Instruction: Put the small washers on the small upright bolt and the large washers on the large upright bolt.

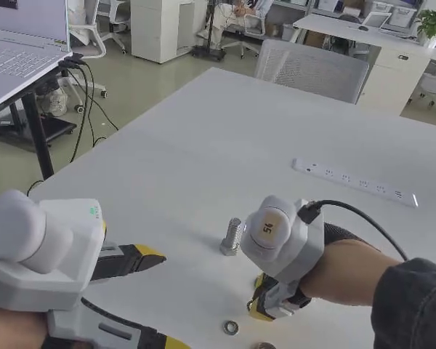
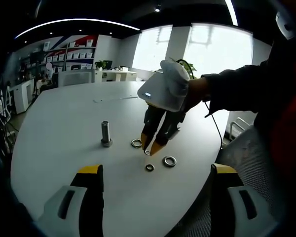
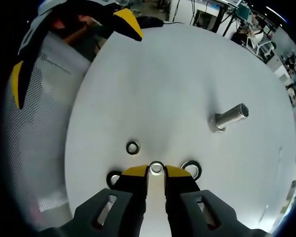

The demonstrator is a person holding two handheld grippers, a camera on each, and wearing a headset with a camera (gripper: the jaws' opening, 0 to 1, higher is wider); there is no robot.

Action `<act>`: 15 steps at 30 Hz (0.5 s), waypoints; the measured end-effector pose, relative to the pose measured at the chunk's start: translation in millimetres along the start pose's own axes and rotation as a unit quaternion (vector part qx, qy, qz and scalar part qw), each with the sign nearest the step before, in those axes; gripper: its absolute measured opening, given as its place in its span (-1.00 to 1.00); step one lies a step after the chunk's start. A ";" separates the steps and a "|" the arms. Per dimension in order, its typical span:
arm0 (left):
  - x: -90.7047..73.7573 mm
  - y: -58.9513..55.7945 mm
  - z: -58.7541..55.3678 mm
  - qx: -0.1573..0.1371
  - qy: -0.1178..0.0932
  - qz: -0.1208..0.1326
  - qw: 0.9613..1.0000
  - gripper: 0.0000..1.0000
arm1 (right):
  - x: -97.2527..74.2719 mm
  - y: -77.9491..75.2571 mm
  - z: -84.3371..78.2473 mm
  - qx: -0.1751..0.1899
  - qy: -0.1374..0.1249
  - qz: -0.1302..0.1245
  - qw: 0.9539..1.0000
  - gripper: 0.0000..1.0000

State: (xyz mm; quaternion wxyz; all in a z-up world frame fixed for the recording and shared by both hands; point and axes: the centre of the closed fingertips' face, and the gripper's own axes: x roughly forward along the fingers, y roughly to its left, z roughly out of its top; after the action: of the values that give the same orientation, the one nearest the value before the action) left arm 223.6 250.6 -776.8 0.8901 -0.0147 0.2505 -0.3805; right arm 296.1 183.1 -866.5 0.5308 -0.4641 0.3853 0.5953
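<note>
One steel bolt (image 1: 231,236) stands upright on the white table (image 1: 203,145). My right gripper (image 1: 260,309) points down at the table just right of it, jaws closed on a small washer (image 3: 156,168) that lies on the surface. Around that washer lie another small washer (image 3: 132,147) and two larger washers (image 3: 191,169) (image 3: 113,177), the second partly under a finger. My left gripper (image 2: 156,172) hangs wide open and holds nothing, at the near left above the table edge. From there I see the bolt (image 2: 105,134) and the right gripper (image 2: 150,145) among the washers.
A white power strip (image 1: 356,182) lies on the far right of the table. A laptop (image 1: 22,51) sits on a stand at the far left, with cables hanging down. A grey mesh chair (image 1: 312,69) stands behind the table. A person sits far back.
</note>
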 end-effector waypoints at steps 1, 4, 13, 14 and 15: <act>0.0 0.0 -0.1 0.000 0.000 0.000 1.000 0.79 | -1.9 0.7 -0.9 0.001 -0.001 -0.001 1.000 -0.73; -0.1 0.0 -0.2 0.001 0.000 0.000 1.000 0.79 | -7.8 1.8 -3.9 0.011 -0.008 -0.005 1.000 -0.73; -0.4 0.2 -0.4 0.003 0.001 0.000 1.000 0.79 | -21.0 11.4 -19.8 0.027 -0.011 -0.007 1.000 -0.73; -0.4 0.2 -0.5 0.003 0.002 0.000 1.000 0.79 | -23.6 11.5 -21.7 0.030 -0.013 -0.009 0.999 -0.73; -0.3 0.0 -0.4 0.003 0.002 0.000 1.000 0.79 | -25.3 11.5 -22.9 0.032 -0.015 -0.009 0.999 -0.73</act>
State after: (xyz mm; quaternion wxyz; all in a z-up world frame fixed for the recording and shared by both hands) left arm 223.2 250.8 -777.0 0.8896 -0.0117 0.2513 -0.3812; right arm 288.2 152.7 -848.8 0.5568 -0.4414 0.3918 0.5845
